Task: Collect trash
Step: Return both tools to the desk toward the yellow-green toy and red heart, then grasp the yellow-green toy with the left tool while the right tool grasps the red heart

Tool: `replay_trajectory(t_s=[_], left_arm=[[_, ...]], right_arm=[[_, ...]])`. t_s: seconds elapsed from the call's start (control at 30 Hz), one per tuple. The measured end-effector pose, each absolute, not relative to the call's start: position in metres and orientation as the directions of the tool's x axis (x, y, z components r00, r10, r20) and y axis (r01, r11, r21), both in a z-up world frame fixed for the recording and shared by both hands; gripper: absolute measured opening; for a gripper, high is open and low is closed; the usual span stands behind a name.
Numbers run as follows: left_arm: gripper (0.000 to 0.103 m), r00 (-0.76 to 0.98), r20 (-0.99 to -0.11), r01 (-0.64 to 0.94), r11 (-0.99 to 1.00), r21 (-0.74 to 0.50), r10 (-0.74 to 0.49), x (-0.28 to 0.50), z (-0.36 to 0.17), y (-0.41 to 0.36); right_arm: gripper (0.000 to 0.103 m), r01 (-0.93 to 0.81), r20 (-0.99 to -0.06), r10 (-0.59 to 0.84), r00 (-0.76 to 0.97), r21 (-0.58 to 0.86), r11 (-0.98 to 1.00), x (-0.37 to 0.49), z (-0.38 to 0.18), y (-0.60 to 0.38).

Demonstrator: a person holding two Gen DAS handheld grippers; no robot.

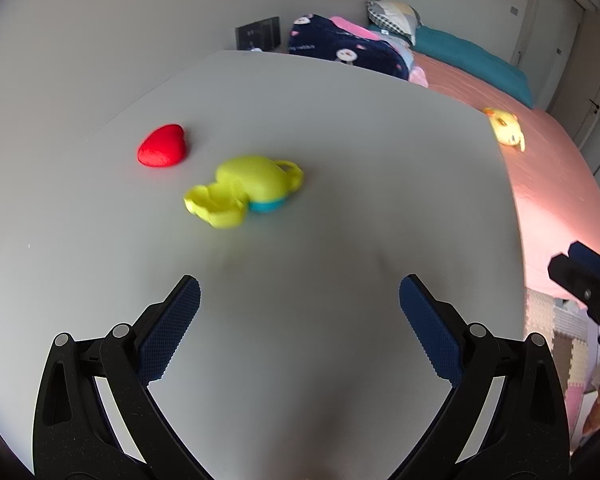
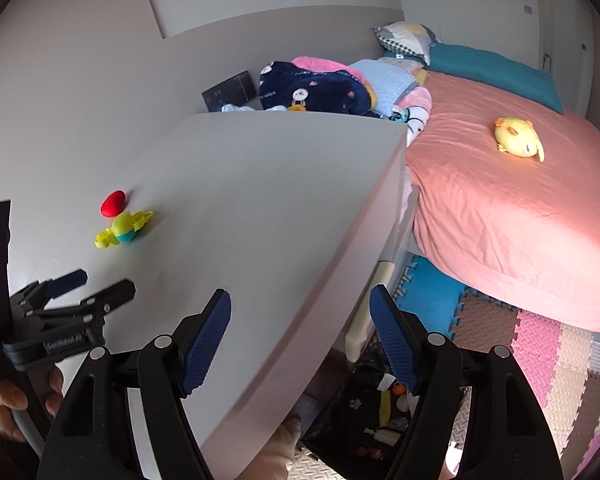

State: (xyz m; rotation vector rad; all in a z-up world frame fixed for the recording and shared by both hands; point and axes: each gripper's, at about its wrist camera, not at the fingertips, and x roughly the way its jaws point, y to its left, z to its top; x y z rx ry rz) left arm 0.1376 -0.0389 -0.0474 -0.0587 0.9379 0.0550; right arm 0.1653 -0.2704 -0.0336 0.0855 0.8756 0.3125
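A red heart-shaped piece and a yellow-green plastic toy with a blue base lie on the grey table. My left gripper is open and empty, hovering over the table short of the toy. My right gripper is open and empty at the table's right edge, above a black trash bag on the floor that holds several scraps. The right wrist view also shows the heart, the toy and the left gripper.
A bed with a pink sheet stands right of the table, with a yellow plush duck, blankets and pillows on it. Coloured foam mats cover the floor. A dark panel sits on the wall behind the table.
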Motion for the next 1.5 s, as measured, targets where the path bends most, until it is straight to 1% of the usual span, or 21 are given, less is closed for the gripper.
replay_trajectory(t_s=[0.1, 0.6, 0.7, 0.73, 0.77, 0.8, 0.87, 1.0, 1.17, 1.5], left_arm=[[0.096, 0.587, -0.809, -0.075, 0.997, -0.031, 0.019, 0.149, -0.051, -0.032], [0.096, 0.59, -0.805, -0.06, 0.998, 0.025, 0.055, 0.195, -0.059, -0.013], [0.091, 0.584, -0.81, -0.052, 0.998, 0.024, 0.05, 0.2, -0.061, -0.01], [0.088, 0.584, -0.81, -0.048, 0.999, 0.019, 0.044, 0.201, -0.061, -0.009], [0.083, 0.586, -0.81, -0.045, 0.999, 0.008, 0.033, 0.201, -0.061, -0.008], [0.081, 0.588, -0.809, -0.043, 0.999, 0.001, 0.026, 0.201, -0.06, -0.007], [0.07, 0.595, -0.804, -0.041, 0.999, 0.003, 0.027, 0.201, -0.059, -0.006], [0.07, 0.602, -0.798, -0.041, 0.999, -0.003, 0.022, 0.2, -0.059, -0.003], [0.07, 0.63, -0.776, -0.06, 0.997, -0.043, 0.004, 0.193, -0.048, 0.008], [0.07, 0.664, -0.746, -0.145, 0.988, -0.062, 0.05, 0.183, -0.028, 0.047]], right_arm=[[0.073, -0.239, -0.746, 0.306, 0.591, 0.2, 0.95, 0.173, -0.037, -0.263], [0.072, -0.242, -0.759, 0.311, 0.572, 0.206, 0.948, 0.204, -0.049, -0.241], [0.072, -0.245, -0.757, 0.313, 0.573, 0.207, 0.947, 0.207, -0.048, -0.235], [0.073, -0.247, -0.757, 0.314, 0.573, 0.206, 0.947, 0.208, -0.048, -0.234], [0.072, -0.25, -0.756, 0.315, 0.573, 0.205, 0.946, 0.208, -0.048, -0.232], [0.073, -0.251, -0.756, 0.316, 0.573, 0.205, 0.946, 0.209, -0.047, -0.231], [0.073, -0.255, -0.755, 0.319, 0.574, 0.205, 0.945, 0.209, -0.047, -0.228], [0.072, -0.268, -0.754, 0.328, 0.57, 0.207, 0.941, 0.21, -0.045, -0.219], [0.073, -0.289, -0.751, 0.34, 0.567, 0.205, 0.935, 0.212, -0.043, -0.203], [0.073, -0.346, -0.757, 0.358, 0.547, 0.185, 0.92, 0.216, -0.041, -0.159]])
